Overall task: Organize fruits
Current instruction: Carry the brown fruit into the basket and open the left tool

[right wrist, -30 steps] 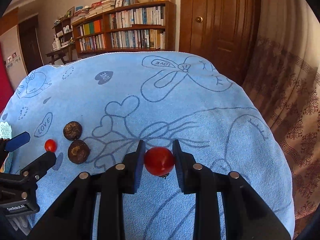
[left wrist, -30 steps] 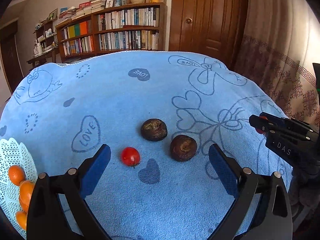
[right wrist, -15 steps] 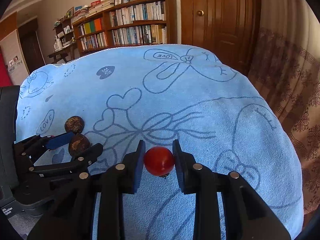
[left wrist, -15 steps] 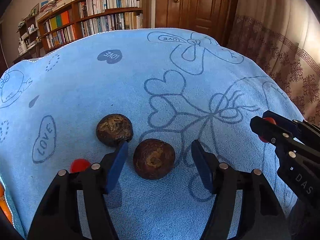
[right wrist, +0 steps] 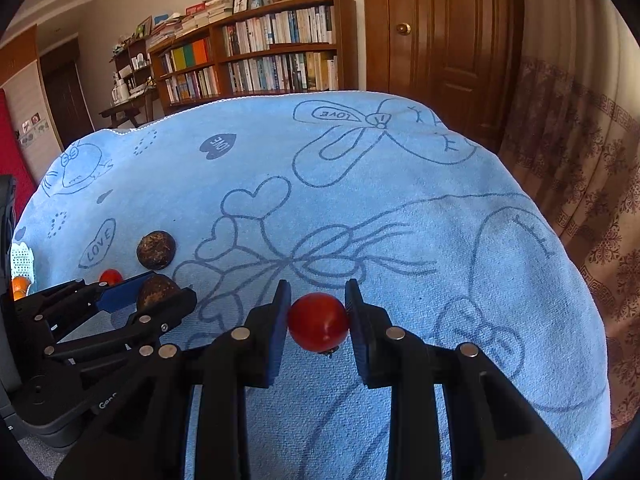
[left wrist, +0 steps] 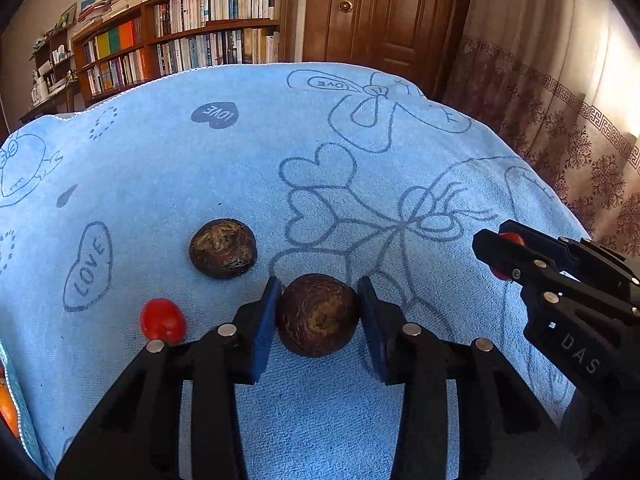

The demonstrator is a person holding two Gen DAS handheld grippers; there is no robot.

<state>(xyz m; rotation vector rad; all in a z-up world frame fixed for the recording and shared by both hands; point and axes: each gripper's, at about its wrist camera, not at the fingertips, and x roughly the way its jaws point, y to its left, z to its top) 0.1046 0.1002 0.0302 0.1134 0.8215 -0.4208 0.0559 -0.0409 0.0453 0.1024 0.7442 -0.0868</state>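
Fruits in both grips: the left gripper (left wrist: pixel 319 317) is clenched on a dark brown fruit (left wrist: pixel 318 314) sitting on the blue towel (left wrist: pixel 248 160), while the right gripper (right wrist: pixel 318 317) clamps a red tomato (right wrist: pixel 318 322). Just beyond, a second brown fruit (left wrist: pixel 223 248) and another small tomato (left wrist: pixel 163 319) lie near each other. Oranges (right wrist: pixel 20 285) sit in a white basket (right wrist: pixel 22 258) at far left.

Left gripper (left wrist: pixel 318 316) and right gripper (right wrist: pixel 318 318): black frames, silver rivets, blue-padded fingers (left wrist: pixel 266 320); white "DAS" lettering.
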